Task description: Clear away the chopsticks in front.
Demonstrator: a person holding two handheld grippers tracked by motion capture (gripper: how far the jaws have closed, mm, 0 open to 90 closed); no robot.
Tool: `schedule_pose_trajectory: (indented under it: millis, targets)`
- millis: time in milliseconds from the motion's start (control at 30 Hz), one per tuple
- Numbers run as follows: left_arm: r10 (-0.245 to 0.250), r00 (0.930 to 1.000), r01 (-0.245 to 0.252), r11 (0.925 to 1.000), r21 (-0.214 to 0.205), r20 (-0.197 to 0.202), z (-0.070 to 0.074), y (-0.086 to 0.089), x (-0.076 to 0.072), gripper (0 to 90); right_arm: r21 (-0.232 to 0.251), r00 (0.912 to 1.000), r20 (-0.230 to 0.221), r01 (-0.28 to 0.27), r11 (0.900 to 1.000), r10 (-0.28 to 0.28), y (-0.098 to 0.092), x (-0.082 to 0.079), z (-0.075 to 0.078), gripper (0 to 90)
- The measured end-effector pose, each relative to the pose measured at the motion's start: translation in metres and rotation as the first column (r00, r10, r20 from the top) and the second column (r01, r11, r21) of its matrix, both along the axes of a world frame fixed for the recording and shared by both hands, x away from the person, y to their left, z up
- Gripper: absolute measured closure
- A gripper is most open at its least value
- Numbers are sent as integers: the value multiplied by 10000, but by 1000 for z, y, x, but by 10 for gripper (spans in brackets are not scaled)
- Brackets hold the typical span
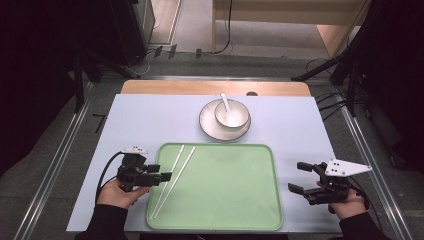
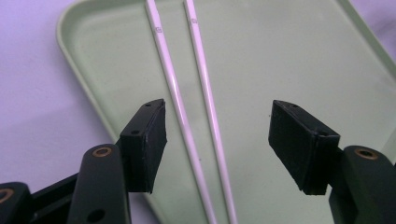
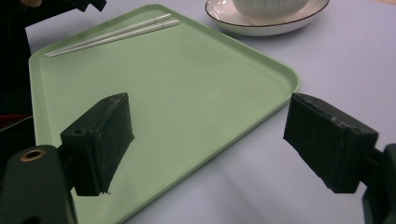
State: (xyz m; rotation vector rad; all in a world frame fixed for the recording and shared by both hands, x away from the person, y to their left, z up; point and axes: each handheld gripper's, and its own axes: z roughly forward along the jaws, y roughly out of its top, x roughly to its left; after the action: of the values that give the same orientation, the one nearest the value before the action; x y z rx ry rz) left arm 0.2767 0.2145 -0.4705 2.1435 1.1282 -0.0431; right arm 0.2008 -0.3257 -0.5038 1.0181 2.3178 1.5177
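Note:
Two white chopsticks (image 1: 172,177) lie side by side on the left part of a green tray (image 1: 235,190). My left gripper (image 1: 161,173) is open at the tray's left rim, its jaws standing on either side of the chopsticks (image 2: 196,116) without touching them. My right gripper (image 1: 301,177) is open just off the tray's right edge (image 3: 285,88), nothing between its jaws. The chopsticks (image 3: 112,35) show far off in the right gripper view. A white bowl (image 1: 231,114) with a white spoon (image 1: 226,102) sits on a saucer (image 1: 210,127) beyond the tray.
The tray and saucer rest on a pale lavender mat (image 1: 145,120) over a wooden table (image 1: 175,87). Dark stands and cables (image 1: 340,70) ring the floor around it. The tray's middle and right part are bare.

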Motion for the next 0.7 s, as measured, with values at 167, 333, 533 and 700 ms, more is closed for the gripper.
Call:
schedule_pose_trajectory:
  millis: [167,333,533,700]
  targets:
    - [-397,9983,398,9992,-29,434,3,6,-1,356,-1,10000,-6,-7,10000,7,0,0,0,163]
    - [-446,9974,442,9990,80,570,3,18,-2,349,55,10000,46,0,10000,-1,0,0,0,163]
    - [-227,9952,229,9997,-11,949,5,41,-6,342,101,10000,51,17,9999,-18,-1,0,0,163]
    - [-14,9926,18,10000,-27,1211,6,58,-9,332,106,10000,39,20,9999,-20,-1,0,1,163]
